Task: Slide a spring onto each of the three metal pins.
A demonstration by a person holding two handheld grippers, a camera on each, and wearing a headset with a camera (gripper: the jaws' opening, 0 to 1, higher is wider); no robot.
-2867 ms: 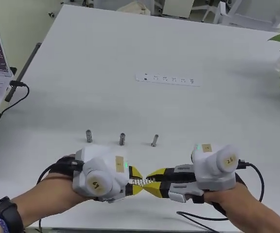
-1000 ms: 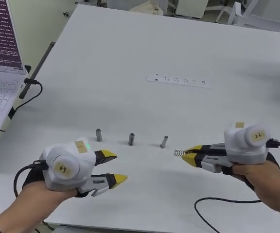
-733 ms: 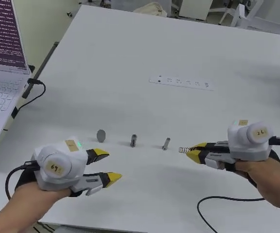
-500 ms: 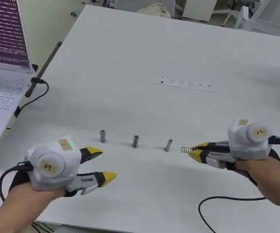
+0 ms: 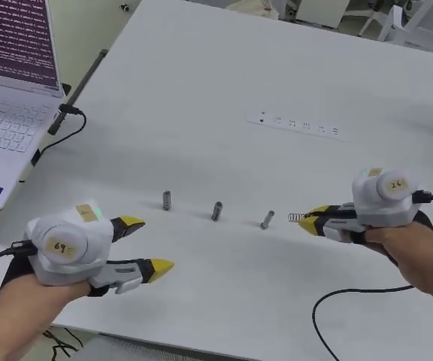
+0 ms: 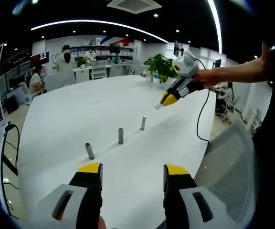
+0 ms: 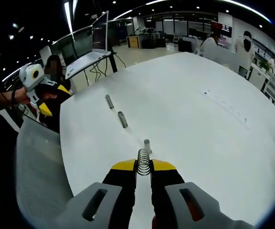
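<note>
Three metal pins stand in a row on the white table (image 5: 201, 90). The left pin (image 5: 167, 200) and the middle pin (image 5: 216, 211) each carry a spring. The right pin (image 5: 267, 219) is bare. My right gripper (image 5: 307, 220) is shut on a spring (image 5: 295, 218), which sticks out of its tips just right of the bare pin. In the right gripper view the spring (image 7: 143, 162) sits end-on between the jaws of the right gripper (image 7: 143, 168), just short of the bare pin (image 7: 147, 144). My left gripper (image 5: 150, 244) hangs open and empty at the front left, away from the pins.
An open laptop (image 5: 13, 83) sits at the far left with a cable (image 5: 55, 135) running from it. A white power strip (image 5: 297, 125) lies beyond the pins. The right gripper's cable (image 5: 337, 301) loops near the table's front edge.
Earlier both grippers met tip to tip at the front edge with the spring between them. The left one has let go and pulled back left; the right has carried the spring up to the bare pin.
</note>
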